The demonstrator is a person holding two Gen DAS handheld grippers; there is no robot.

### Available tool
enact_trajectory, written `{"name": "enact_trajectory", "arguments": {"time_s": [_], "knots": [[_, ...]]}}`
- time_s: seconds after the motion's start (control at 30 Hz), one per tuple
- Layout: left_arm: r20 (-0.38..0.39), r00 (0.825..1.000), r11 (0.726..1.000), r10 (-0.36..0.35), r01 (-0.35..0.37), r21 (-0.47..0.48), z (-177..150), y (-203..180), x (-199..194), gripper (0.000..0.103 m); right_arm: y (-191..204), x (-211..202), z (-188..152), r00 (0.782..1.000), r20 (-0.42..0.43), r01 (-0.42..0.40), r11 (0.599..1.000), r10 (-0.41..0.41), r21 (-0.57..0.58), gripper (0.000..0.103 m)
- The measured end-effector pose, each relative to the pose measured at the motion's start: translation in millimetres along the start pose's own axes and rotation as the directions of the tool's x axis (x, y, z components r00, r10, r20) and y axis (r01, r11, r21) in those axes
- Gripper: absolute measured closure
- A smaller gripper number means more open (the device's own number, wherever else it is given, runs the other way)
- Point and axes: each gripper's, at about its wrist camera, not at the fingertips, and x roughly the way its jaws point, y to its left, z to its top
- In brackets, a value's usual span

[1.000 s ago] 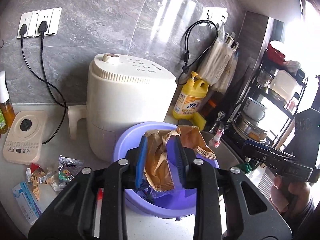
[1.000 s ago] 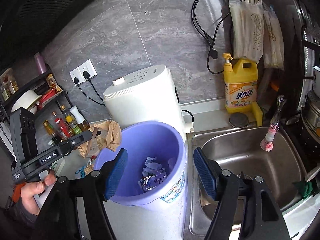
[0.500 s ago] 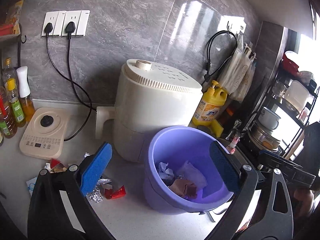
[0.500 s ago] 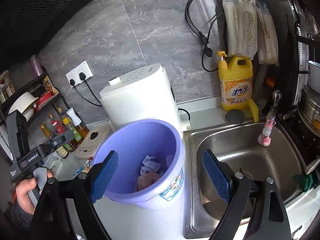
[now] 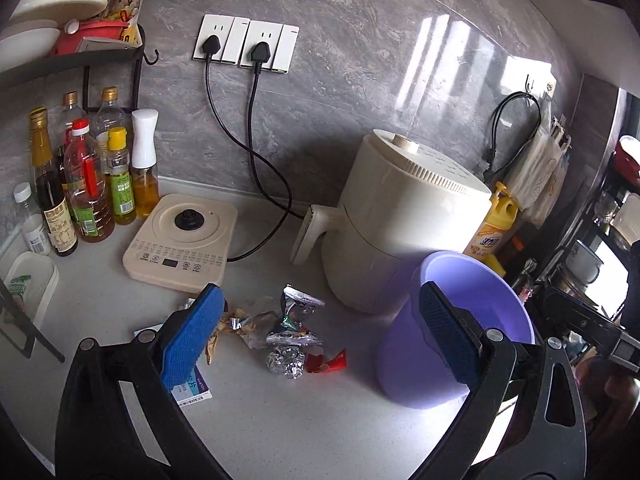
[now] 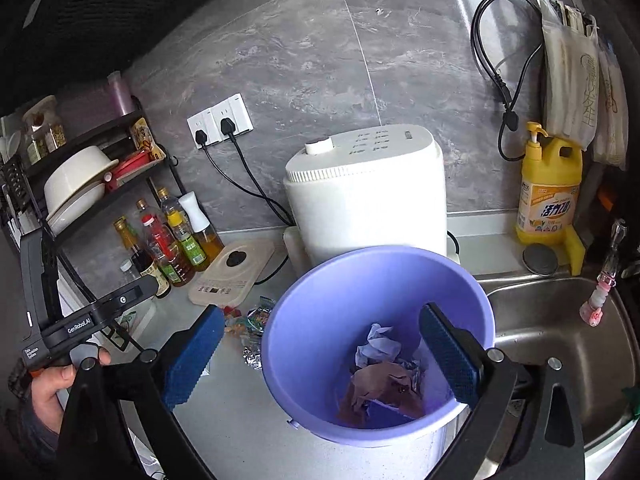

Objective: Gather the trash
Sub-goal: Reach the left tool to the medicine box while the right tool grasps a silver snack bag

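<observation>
Lilac plastic bin stands on the pale table beside the remaining foil wrappers, so drops are short. The left gripper faces the wrappers, fingers wide and empty; the right gripper, just opened wide, holds nothing over the bin.

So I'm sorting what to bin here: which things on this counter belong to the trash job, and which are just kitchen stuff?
Part of the job:
- purple bin
- foil ball
- crumpled wrappers
- red scrap
- paper slip

Just lying about:
- air fryer
- kettle base
- oil bottles
- dish soap
- sink
</observation>
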Motion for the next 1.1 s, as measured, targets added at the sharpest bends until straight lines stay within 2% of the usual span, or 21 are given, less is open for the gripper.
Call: {"name": "enact_trajectory", "arguments": {"time_s": [0.07,0.3,0.43,0.57,0.67,0.77,1.0,1.1], "knots": [[-0.003,1.000,1.000,0.023,-0.023,-0.020,-2.5,14.3,-4.9,0.006,14.3,6.6,1.2,1.000,-0.003,-0.020,0.999,0.020,-0.026,0.008],[-0.002,0.995,0.992,0.102,-0.102,-0.074,-8.7,59.0,-22.2,0.006,64.8,31.5,2.3,0.992,-0.058,-0.114,0.987,0.108,-0.110,0.026],[-0.017,0.990,0.985,0.137,-0.138,-0.103,-17.2,84.3,-26.6,0.006,96.1,49.6,1.4,0.983,-0.106,-0.168,0.974,0.153,-0.155,0.037],[-0.057,0.986,0.977,0.158,-0.165,-0.138,-27.4,109.2,-23.2,0.006,124.0,76.5,-3.5,0.970,-0.177,-0.200,0.964,0.168,-0.176,0.042],[-0.091,0.980,0.971,0.176,-0.188,-0.151,-35.8,125.0,-15.1,0.006,146.0,99.4,-9.3,0.961,-0.234,-0.195,0.958,0.145,-0.208,0.048],[-0.119,0.975,0.964,0.187,-0.205,-0.167,-42.9,137.4,-6.5,0.006,159.4,122.4,-16.8,0.950,-0.289,-0.186,0.956,0.116,-0.227,0.059],[-0.171,0.969,0.961,0.179,-0.209,-0.182,-55.0,155.7,15.2,0.006,155.1,183.1,-34.2,0.918,-0.397,-0.100,0.965,-0.004,-0.241,0.068],[-0.184,0.968,0.961,0.172,-0.206,-0.184,-57.3,160.2,26.5,0.006,149.1,205.5,-36.9,0.908,-0.417,-0.065,0.965,-0.049,-0.255,0.071]]}}
